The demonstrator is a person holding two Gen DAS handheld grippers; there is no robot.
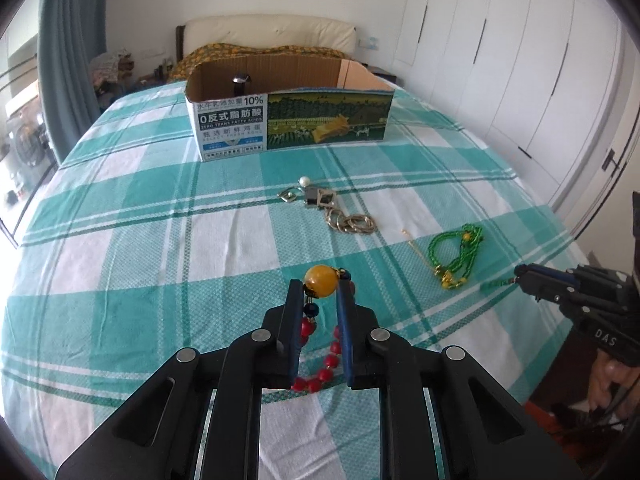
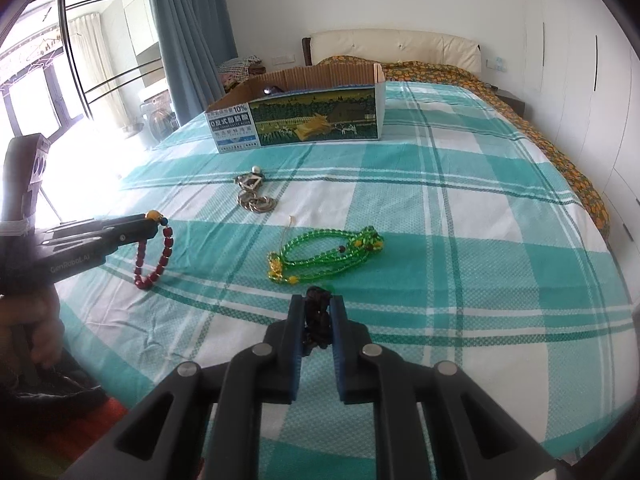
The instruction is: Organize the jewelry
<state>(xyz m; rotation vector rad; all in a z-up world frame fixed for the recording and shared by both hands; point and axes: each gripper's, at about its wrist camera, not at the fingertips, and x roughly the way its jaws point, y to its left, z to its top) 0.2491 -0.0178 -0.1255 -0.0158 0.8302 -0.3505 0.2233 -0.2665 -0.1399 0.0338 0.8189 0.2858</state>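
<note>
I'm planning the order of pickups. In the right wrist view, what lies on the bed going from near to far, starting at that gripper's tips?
right hand-held gripper pinching a dark tassel → green bead necklace → gold chain pile → cardboard box

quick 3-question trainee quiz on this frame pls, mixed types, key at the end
1. True or false: the left gripper is shut on the red bead bracelet, clamping its big yellow bead.
2. What does the right gripper hold?
A. green bead necklace
B. dark cord tassel
C. metal chain pile
3. Fill in: a dark watch already sits inside the cardboard ____.

Key: 1 true; 2 B; 3 box
</note>
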